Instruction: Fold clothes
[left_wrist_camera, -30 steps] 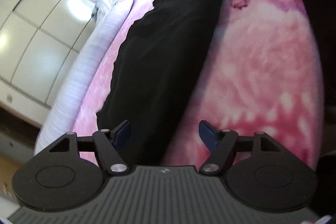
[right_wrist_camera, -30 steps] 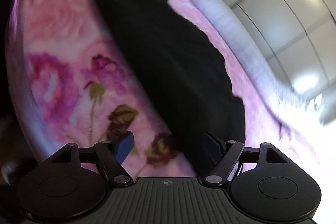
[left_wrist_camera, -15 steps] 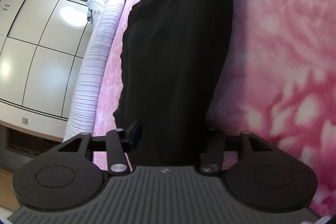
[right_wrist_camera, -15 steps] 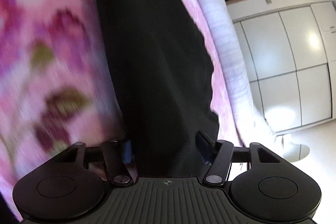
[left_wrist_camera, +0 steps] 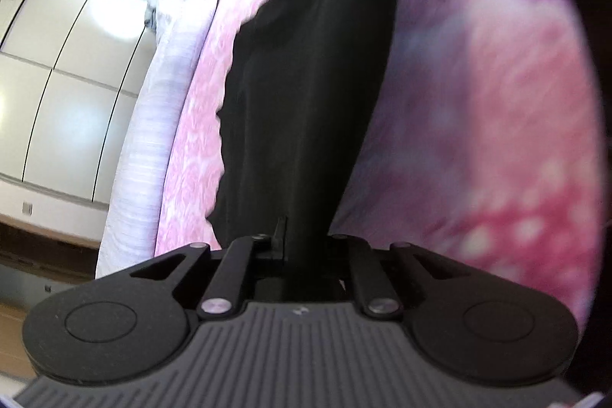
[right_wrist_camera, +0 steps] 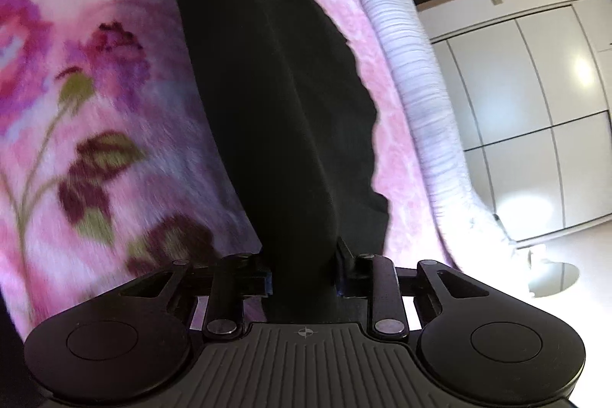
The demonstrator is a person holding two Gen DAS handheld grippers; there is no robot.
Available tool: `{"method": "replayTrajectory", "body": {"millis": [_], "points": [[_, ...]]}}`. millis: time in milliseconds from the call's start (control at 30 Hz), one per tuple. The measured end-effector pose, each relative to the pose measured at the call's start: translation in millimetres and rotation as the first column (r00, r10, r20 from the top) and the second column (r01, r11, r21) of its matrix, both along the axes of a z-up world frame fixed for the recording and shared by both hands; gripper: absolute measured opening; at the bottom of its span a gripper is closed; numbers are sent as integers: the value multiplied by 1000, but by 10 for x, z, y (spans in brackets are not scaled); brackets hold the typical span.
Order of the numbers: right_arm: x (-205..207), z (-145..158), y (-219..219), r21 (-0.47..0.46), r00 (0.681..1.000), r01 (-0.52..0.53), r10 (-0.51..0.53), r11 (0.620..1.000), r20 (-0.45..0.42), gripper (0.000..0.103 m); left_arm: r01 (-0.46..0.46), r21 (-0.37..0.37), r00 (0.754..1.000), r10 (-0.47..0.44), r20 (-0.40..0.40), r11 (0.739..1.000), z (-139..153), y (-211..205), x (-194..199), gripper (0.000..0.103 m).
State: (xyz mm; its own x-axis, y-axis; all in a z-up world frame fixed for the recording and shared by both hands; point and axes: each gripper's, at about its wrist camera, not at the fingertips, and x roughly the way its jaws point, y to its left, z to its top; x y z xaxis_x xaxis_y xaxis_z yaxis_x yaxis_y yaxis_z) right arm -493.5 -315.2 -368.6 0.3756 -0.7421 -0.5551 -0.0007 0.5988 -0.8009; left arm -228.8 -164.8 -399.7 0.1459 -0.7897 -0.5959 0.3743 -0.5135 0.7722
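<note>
Two wrist-cam views, each looking fwd along a handheld gripper over a bed.

Left wrist view: the left gripper (left_wrist_camera: 304,243) sits at the bottom of the frame, its jaws drawn in close w/ a bunch of the black garment (left_wrist_camera: 310,83) pinched between them. The cloth fills the narrow gap and runs up and away from the fingers as a long dark band toward the top of the frame. It lies on a pink floral blanket (left_wrist_camera: 478,125), which shows to the right of the cloth, blurred, and as a paler pink strip to its left. Beyond that strip runs a white striped bed edge (left_wrist_camera: 149,148), then white wardrobe doors (left_wrist_camera: 57,83) w/ bright light glare.

Right wrist view: the right gripper (right_wrist_camera: 304,274) is also nearly closed, clamped on another part of the same black garment (right_wrist_camera: 275,83). The fabric gathers into a narrow neck at the fingertips, then widens as it stretches away to the top of the frame. Left of it, the blanket (right_wrist_camera: 95,102) shows purple roses, dark leaves and green stems. Right of it: a pink strip, the white striped bed edge (right_wrist_camera: 417,75), then the wardrobe doors (right_wrist_camera: 535,117).

Can't tell which part of the garment each gripper has; no seams or hems are clear.
</note>
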Motion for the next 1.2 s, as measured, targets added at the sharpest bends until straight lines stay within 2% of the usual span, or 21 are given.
{"method": "replayTrajectory", "body": {"millis": [67,200,300,400,467,533,600,667,767,867,967,1067,1200], "points": [[-140,58,9,-17,1000,-2,2,1000,-18,26,24,9,1000,-24,-18,1000,76,161,-175,7],[-493,93,20,-54,997,-6,2,999,-72,26,86,39,994,-84,-68,995,14,546,-663,7],[-704,-11,-79,-66,993,-5,-3,998,-115,26,95,44,990,-90,-106,995,-89,641,-1031,7],[-865,-137,-193,-42,989,-5,-2,999,-150,26,80,42,990,-75,-118,996,-210,647,-1193,8],[-888,-194,-206,-35,989,3,-8,999,-145,26,70,42,990,-64,-127,997,-241,746,-1165,9],[-897,-246,-183,-44,990,9,-15,999,-138,28,66,47,988,-59,-143,997,-239,855,-1134,14],[-899,-294,-171,-60,990,32,-40,998,-138,36,65,63,983,-53,-173,996,-189,1000,-1020,19],[-912,-353,-164,-72,981,93,-103,993,-163,44,53,78,978,-36,-205,996,-129,1130,-910,21],[-999,-413,-131,-104,948,227,-244,968,-202,46,24,86,967,-2,-254,996,-36,1326,-721,21],[-1069,-275,10,-72,941,301,-308,951,-137,46,1,86,946,27,-324,996,95,1493,-562,22],[-993,-102,305,-58,949,304,-308,951,-65,47,-8,89,932,39,-361,996,198,1606,-436,22],[-790,76,613,-13,959,284,-283,959,24,47,-11,84,925,42,-377,996,275,1690,-296,22],[-217,270,870,79,965,216,-225,973,134,50,-37,79,930,63,-361,996,306,1687,-52,22]]}}
